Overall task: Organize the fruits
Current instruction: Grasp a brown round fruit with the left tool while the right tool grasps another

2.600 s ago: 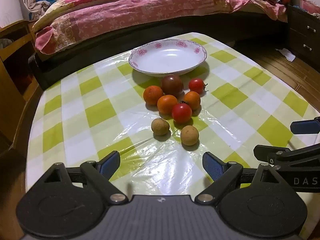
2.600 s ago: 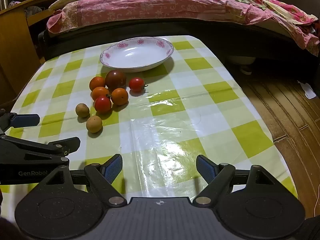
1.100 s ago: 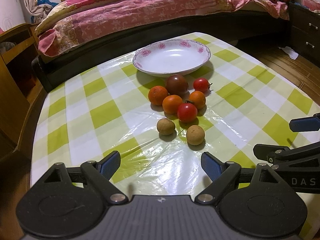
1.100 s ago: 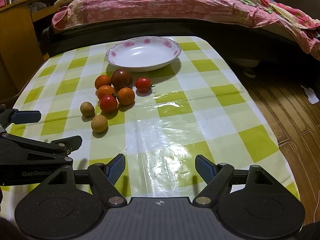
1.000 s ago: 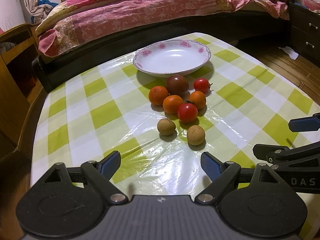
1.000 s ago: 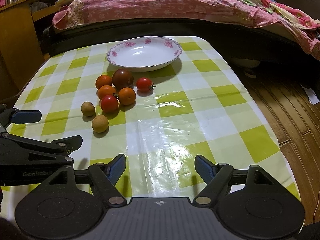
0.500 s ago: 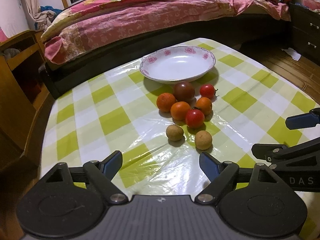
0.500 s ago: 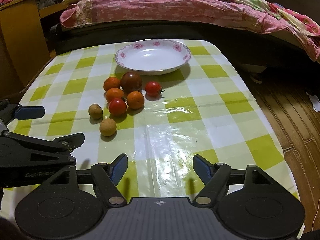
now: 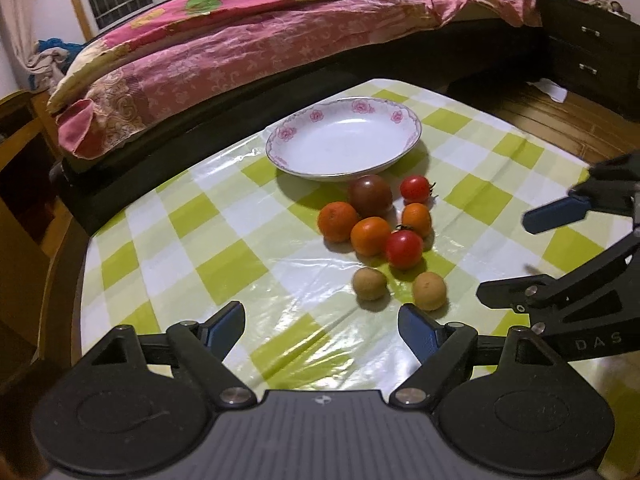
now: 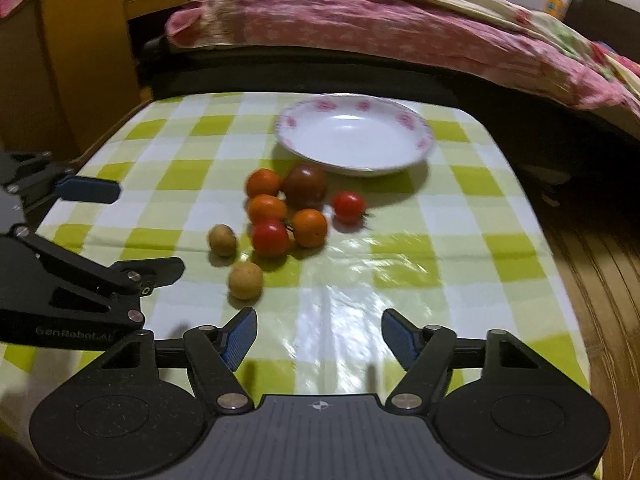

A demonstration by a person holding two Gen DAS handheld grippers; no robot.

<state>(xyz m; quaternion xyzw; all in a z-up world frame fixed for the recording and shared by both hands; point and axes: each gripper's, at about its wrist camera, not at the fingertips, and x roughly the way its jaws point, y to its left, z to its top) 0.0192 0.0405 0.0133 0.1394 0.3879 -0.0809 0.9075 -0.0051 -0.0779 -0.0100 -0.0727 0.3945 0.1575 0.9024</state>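
Lettering: "DAS" on the right gripper (image 9: 560,248) body, "GenRobot.AI" on the left gripper (image 10: 132,232) body. Both sets of jaws spread wide, holding nothing. Fruits (image 9: 380,232) clustered mid-table on the checked cloth (image 9: 240,248), just in front of the plate (image 9: 344,146), which has nothing in it. Bare cloth lies between grippers and fruit; right table edge drops to wood floor (image 10: 600,280).

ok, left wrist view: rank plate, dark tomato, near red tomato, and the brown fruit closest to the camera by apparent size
1. plate, by far the largest.
2. dark tomato.
3. near red tomato.
4. nearest brown fruit, about equal to the red one; it lies nearer the camera, so I wouldn't rank those two.
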